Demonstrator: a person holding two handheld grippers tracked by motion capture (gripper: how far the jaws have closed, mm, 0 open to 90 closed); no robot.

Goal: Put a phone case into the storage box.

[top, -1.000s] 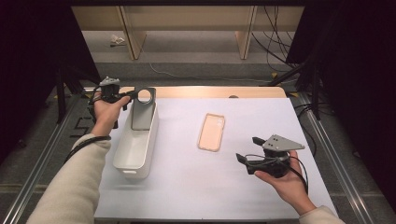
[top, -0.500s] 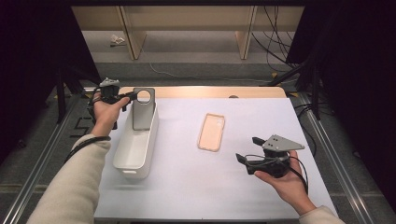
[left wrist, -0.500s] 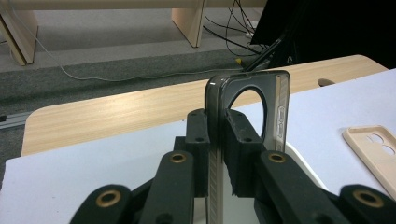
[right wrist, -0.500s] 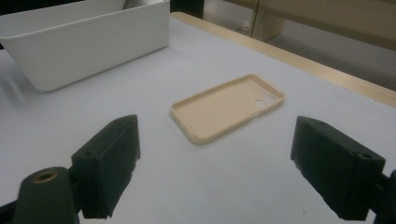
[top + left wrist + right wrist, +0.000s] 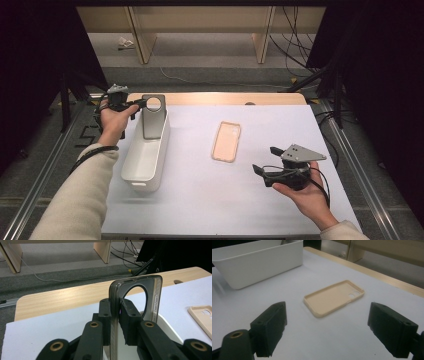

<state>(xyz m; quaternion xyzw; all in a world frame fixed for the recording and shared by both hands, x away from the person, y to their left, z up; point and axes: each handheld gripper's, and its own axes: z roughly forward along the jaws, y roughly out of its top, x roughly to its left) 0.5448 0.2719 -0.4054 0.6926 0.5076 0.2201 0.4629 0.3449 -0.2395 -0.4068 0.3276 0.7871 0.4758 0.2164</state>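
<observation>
grey phone case (image 5: 152, 119) upright in white bin (image 5: 144, 172) — left claw (image 5: 134, 106) clamped

both forearms wear cream sleeves. the left gripper (image 5: 137, 104) and right gripper (image 5: 260, 172) are black, with blocky jaws, brass-ringed screw holes, trailing black cables and a grey three-cornered plate on top.

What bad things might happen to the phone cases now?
The left gripper pinches only one edge of the grey case above the white bin, so it might swivel or drop outside. The peach case lies flat on the table, so the right gripper's open fingers may slip off.
</observation>
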